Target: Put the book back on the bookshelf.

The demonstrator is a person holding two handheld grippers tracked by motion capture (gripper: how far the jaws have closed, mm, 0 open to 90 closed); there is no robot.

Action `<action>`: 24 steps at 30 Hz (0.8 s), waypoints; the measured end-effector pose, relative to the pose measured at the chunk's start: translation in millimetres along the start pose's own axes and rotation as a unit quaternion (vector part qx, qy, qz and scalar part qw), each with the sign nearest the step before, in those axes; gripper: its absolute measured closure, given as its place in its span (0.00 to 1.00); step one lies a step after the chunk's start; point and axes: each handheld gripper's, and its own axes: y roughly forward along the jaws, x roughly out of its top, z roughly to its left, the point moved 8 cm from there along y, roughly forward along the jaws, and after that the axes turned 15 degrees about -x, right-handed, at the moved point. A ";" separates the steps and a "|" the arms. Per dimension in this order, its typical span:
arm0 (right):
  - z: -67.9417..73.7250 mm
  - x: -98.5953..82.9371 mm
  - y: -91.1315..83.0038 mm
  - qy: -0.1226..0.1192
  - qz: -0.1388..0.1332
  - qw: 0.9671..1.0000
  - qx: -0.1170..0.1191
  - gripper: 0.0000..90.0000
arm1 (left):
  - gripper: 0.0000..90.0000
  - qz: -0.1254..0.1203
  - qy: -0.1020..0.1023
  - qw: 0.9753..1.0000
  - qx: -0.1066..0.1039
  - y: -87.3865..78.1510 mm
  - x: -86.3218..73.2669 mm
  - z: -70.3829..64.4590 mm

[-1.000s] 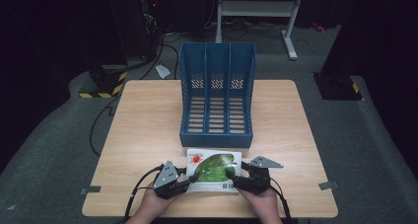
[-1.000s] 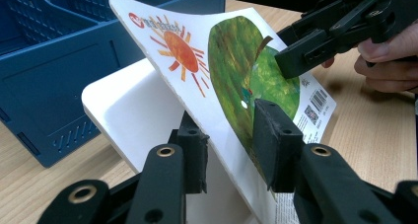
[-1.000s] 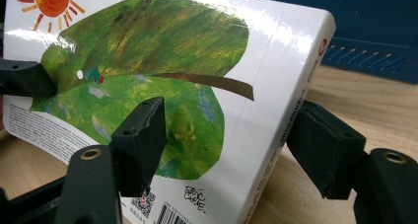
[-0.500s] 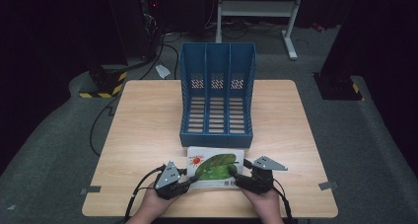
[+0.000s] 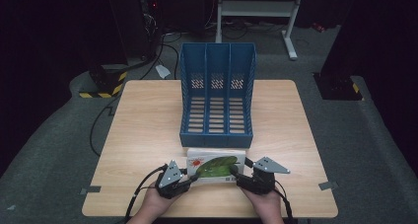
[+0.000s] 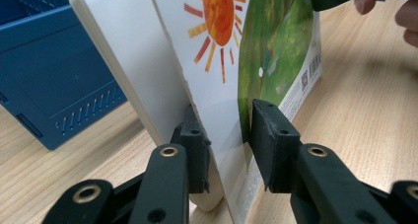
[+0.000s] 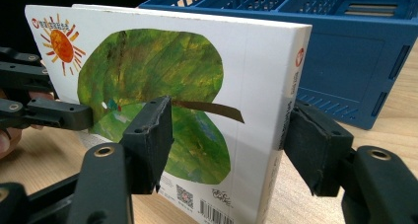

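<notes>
Two grippers are seen at the lower centre of the high view, one at each short end of a picture book (image 5: pixel 216 166) that is lifted on edge above the wooden table (image 5: pixel 148 125). The left gripper (image 5: pixel 190 177) is held by a hand (image 5: pixel 155 202) at the lower left of the book, and the right gripper (image 5: pixel 235 173) by a hand (image 5: pixel 263 202) at the lower right.

In the left gripper view the jaws are pressed on the book's edge, one on the white back and one on the cover with its orange sun and green leaf. In the right gripper view the jaws are set around the spine end, one against the cover; the far jaw lies behind the spine, and contact there cannot be told.

Just beyond the book, toward the upper centre of the high view, a blue three-slot file rack (image 5: pixel 217 95) is lying on its back, its low front wall directly in the book's path. At the top of the frame a white metal frame (image 5: pixel 256 9) and cables (image 5: pixel 167 41) on the grey floor are dimly made out; the rest is lost in darkness. A yellow-and-black striped block (image 5: pixel 103 83) is seen at upper left. Both forearms are cut off by the bottom edge.
</notes>
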 end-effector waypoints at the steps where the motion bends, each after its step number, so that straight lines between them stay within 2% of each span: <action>1: 0.1 0.3 -0.3 -0.002 -0.002 1.000 -0.001 0.41 | 0.76 0.001 0.000 1.000 0.001 0.2 -0.1 0.3; 5: 0.4 1.0 -1.3 -0.005 -0.006 1.000 -0.003 0.42 | 0.76 0.002 0.001 1.000 0.008 1.1 -0.1 2.0; 16: -2.1 5.0 -5.5 -0.012 -0.022 1.000 -0.013 0.42 | 0.77 0.013 0.018 0.999 0.025 7.9 0.0 2.9; 24: -1.2 3.6 -8.4 -0.016 -0.025 1.000 -0.007 0.41 | 0.73 0.020 0.020 0.999 0.028 7.6 -2.7 0.5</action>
